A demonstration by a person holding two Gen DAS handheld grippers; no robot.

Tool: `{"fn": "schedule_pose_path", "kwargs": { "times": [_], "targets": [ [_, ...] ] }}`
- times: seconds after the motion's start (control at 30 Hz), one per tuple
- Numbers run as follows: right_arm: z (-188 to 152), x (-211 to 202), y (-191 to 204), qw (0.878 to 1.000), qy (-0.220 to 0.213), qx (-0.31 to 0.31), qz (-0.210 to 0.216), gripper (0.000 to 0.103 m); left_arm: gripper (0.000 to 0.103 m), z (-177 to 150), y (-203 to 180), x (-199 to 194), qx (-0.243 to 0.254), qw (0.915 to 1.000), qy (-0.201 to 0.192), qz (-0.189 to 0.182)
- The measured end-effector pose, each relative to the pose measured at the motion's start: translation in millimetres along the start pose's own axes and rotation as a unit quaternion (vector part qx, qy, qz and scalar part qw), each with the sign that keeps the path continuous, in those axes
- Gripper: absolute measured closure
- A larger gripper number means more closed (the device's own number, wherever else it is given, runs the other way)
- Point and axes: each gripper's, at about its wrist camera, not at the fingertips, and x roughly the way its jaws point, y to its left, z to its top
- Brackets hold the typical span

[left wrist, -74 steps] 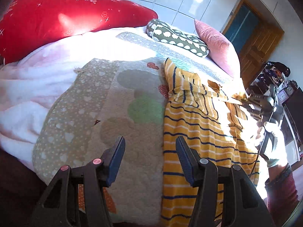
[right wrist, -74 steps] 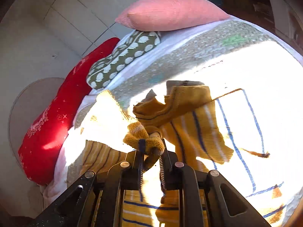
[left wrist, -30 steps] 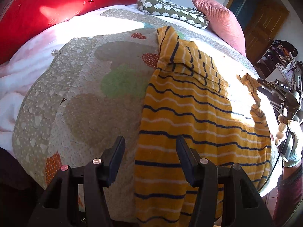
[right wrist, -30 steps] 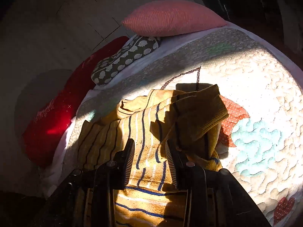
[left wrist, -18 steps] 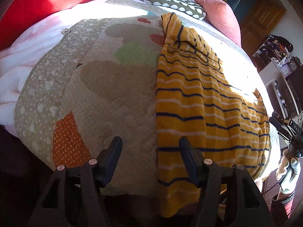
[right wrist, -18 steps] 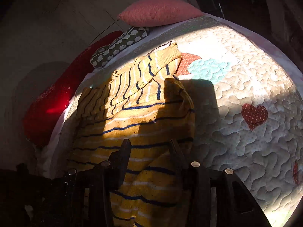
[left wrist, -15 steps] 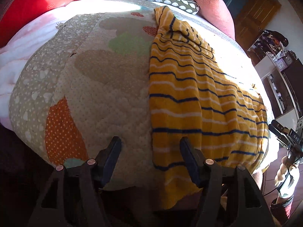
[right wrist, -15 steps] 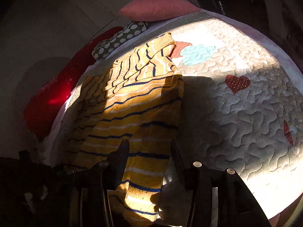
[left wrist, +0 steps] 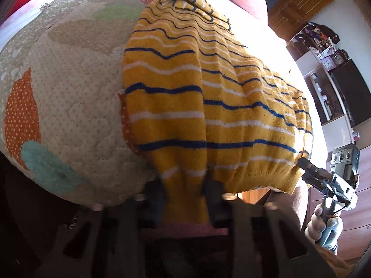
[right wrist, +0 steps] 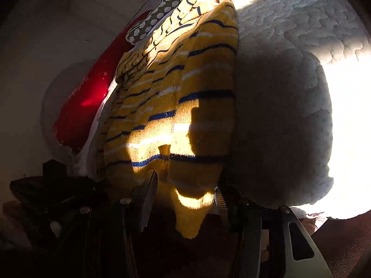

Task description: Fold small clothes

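While the striped yellow sweater (left wrist: 208,97) hangs its hem over the quilt's (left wrist: 69,97) near edge, both grippers straddle that hem. The left gripper (left wrist: 185,192) and right gripper (right wrist: 184,199) stand parted, nothing pinched. Judged: each should close squarely on a hem corner, then lift evenly toward the pillows (right wrist: 148,30).

The left gripper (left wrist: 185,191) is positioned low at the near edge of the bed, jaws spread apart with the sweater (left wrist: 208,106) hem hanging between them. The right gripper (right wrist: 185,199) is likewise spread, fingers on either side of the hem corner. A gloved hand (left wrist: 324,229) holds its handle.
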Motion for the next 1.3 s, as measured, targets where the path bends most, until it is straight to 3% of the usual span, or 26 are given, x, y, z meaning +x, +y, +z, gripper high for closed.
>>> {"fn": "schedule_pose_path", "kwargs": {
  "times": [0.03,0.1,0.23,0.4,0.63,0.8,0.97,1.23,1.3],
  "targets": [
    [-1,0,-1,1.0,-0.002,0.004,0.004,0.053,0.089,-1,0,-3,0.0,1.0,-0.004,-0.001],
    [-2,-6,-5,1.0,-0.006,0.015,0.013,0.09,0.09,-1,-1,-13,0.002,0.9999,-0.015,-0.002],
    [-7,-29,-5,0.997,-0.024,0.038,0.069,0.09,0.09,3,-2,-50,-0.007,0.9984,-0.052,-0.021],
    [7,-59,28,0.989,-0.06,0.021,0.131,0.091,0.09,25,-13,-96,0.0,0.9932,-0.107,-0.045],
    [98,-56,86,0.983,-0.1,-0.041,0.148,0.091,0.09,117,-27,-110,0.007,0.9873,-0.153,-0.041],
    [178,-33,90,0.983,-0.114,-0.043,0.138,0.091,0.09,200,-30,-85,-0.011,0.9885,-0.146,-0.035],
    [252,9,67,0.987,-0.119,-0.004,0.108,0.091,0.09,276,-26,-40,-0.028,0.9927,-0.116,-0.016],
    [333,76,9,0.986,-0.116,0.094,0.077,0.088,0.085,359,-14,43,-0.049,0.9957,-0.072,0.032],
    [343,92,-8,0.985,-0.105,0.122,0.063,0.069,0.083,371,-6,60,-0.07,0.996,-0.053,0.018]
  ]
}}
